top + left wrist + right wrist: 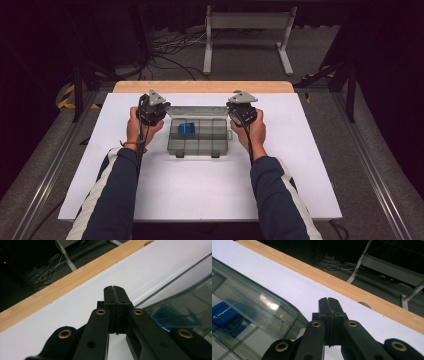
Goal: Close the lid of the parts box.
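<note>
grippers flank open organiser box

white table (200, 190) has broad bare surface ahead of its near edge. clear compartment box (198, 141) sits mid-table, lid (200, 111) raised at the rear. blue item (186, 128) lies in an upper-left compartment. left gripper (151, 107) and right gripper (242, 109) sit beside the lid's ends, jaws pressed together, holding nothing.
</note>
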The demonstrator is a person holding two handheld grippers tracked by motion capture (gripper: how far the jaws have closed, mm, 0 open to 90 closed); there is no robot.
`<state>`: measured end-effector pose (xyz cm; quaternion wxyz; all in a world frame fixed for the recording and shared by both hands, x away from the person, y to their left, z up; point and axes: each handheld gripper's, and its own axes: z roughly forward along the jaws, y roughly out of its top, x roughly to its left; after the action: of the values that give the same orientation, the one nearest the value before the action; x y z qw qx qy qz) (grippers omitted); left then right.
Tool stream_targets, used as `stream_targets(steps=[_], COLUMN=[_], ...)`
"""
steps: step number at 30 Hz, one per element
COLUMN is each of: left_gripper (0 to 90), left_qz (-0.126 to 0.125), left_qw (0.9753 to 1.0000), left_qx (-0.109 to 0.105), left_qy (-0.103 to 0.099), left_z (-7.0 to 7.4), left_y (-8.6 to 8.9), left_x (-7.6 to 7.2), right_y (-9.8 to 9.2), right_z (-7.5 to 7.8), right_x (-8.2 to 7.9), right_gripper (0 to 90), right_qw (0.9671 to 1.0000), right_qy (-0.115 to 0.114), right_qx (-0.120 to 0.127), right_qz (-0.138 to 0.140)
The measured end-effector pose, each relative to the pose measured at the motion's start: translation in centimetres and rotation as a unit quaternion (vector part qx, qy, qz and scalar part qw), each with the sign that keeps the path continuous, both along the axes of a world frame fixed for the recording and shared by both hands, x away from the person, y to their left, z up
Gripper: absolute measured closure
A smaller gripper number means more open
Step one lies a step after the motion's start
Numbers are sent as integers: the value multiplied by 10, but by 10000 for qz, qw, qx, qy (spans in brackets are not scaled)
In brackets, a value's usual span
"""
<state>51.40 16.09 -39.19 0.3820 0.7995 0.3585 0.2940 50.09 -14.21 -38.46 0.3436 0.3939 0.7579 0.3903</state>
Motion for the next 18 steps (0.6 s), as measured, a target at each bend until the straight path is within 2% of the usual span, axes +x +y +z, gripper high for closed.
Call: stream_targets(steps=[3,6,11,18], left_gripper=[897,898,898,897], left_qz=[-19,-27,-57,-107], left_qw=[10000,9997,9996,9995], left_qx=[56,230,256,292], left_qy=[-3,-59,-50,-115], left_z=[0,1,2,1], left_y=[0,-2,-1,1], left_x=[-1,-2,-5,-12], right_y=[0,0,0,-1], right_z=[0,1,3,3], right_x=[-1,-3,-6,-13], right_gripper=[900,900,900,900], right_qw=[10000,10000,10000,9997], right_qy=[27,-15,-35,-56], right_qx=[-77,-94,-83,-210], right_qz=[13,29,23,56])
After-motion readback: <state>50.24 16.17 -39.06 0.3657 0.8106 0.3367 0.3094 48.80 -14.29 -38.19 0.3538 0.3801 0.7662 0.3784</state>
